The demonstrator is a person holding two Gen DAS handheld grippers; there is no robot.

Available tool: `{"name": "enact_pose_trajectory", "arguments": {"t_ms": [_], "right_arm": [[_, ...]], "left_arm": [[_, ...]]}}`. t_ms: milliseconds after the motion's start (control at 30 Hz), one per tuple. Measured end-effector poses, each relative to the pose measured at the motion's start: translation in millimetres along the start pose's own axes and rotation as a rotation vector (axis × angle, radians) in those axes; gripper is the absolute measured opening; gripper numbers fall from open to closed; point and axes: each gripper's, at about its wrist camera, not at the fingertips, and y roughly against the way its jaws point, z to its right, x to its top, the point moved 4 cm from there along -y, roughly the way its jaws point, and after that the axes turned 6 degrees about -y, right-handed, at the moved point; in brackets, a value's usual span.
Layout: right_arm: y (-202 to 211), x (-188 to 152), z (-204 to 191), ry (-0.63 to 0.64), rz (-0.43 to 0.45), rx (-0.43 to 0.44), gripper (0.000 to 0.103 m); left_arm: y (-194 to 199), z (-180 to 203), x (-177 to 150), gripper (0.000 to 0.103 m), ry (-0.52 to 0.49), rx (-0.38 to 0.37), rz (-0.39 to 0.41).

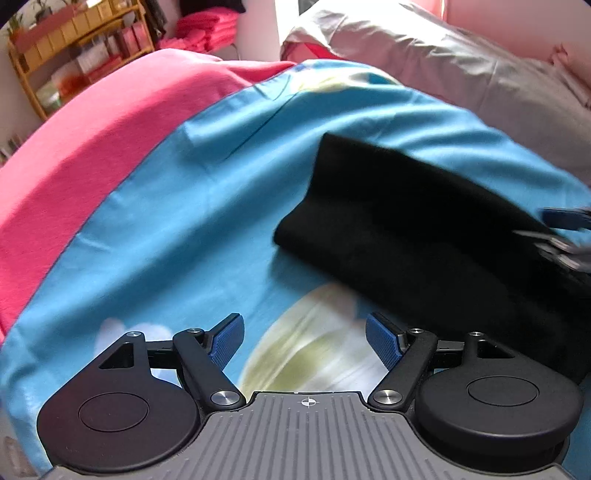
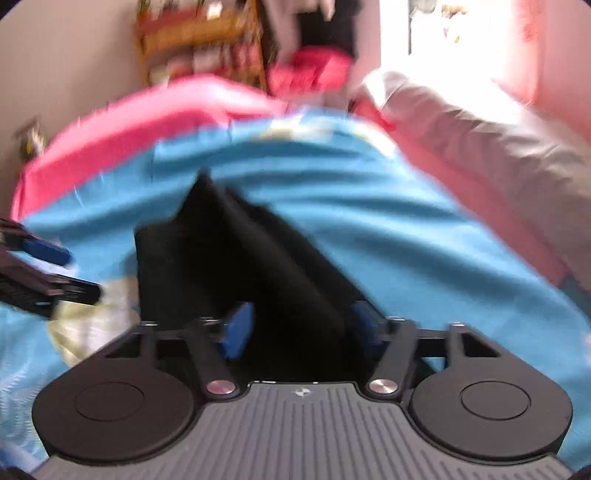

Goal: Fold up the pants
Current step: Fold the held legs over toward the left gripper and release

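Note:
The black pants (image 1: 417, 236) lie folded into a thick bundle on the blue bedsheet (image 1: 184, 221). My left gripper (image 1: 304, 339) is open and empty, low over the sheet just left of the bundle's near end. In the blurred right wrist view my right gripper (image 2: 301, 325) is open, with the black pants (image 2: 258, 258) lying between and ahead of its blue pads; I cannot tell whether they touch. The right gripper also shows at the right edge of the left wrist view (image 1: 565, 236), and the left gripper at the left edge of the right wrist view (image 2: 48, 269).
A pink blanket (image 1: 92, 147) covers the bed's left side. A grey pillow (image 1: 461, 81) lies at the far right. A wooden shelf (image 1: 74, 48) with boxes and a pile of pink cloth (image 1: 207, 29) stand beyond the bed.

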Motion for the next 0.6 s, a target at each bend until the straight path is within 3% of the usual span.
{"name": "enact_pose_trajectory", "arguments": {"t_ms": [33, 133, 200, 267, 333, 367, 400, 467, 600], "right_arm": [[-9, 1, -3, 0.007, -0.029, -0.02, 0.006], [-4, 22, 4, -0.015, 0.071, -0.036, 0.006], [-9, 27, 13, -0.063, 0.091, -0.052, 0.008], [-26, 15, 16, -0.057, 0.035, -0.111, 0.02], [-17, 8, 14, -0.055, 0.065, -0.127, 0.034], [-5, 7, 14, -0.077, 0.071, -0.138, 0.052], [9, 4, 15, -0.093, 0.099, -0.135, 0.059], [41, -10, 21, -0.103, 0.153, -0.14, 0.06], [83, -51, 55, -0.144, 0.121, -0.245, 0.059]], "left_arm": [[-1, -3, -2, 0.103, -0.005, 0.001, -0.003], [1, -9, -7, 0.103, -0.023, 0.014, 0.017], [-3, -8, -5, 0.103, -0.028, 0.009, 0.023], [-10, -2, 0, 0.103, -0.028, 0.002, 0.006], [-12, 9, 9, 0.103, -0.05, -0.017, 0.015], [-10, 15, 13, 0.103, -0.065, -0.02, 0.031], [-9, 20, 17, 0.103, -0.082, -0.026, 0.048], [-8, 28, 23, 0.103, -0.111, -0.034, 0.071], [-11, 43, 34, 0.103, -0.136, -0.059, 0.082]]}}
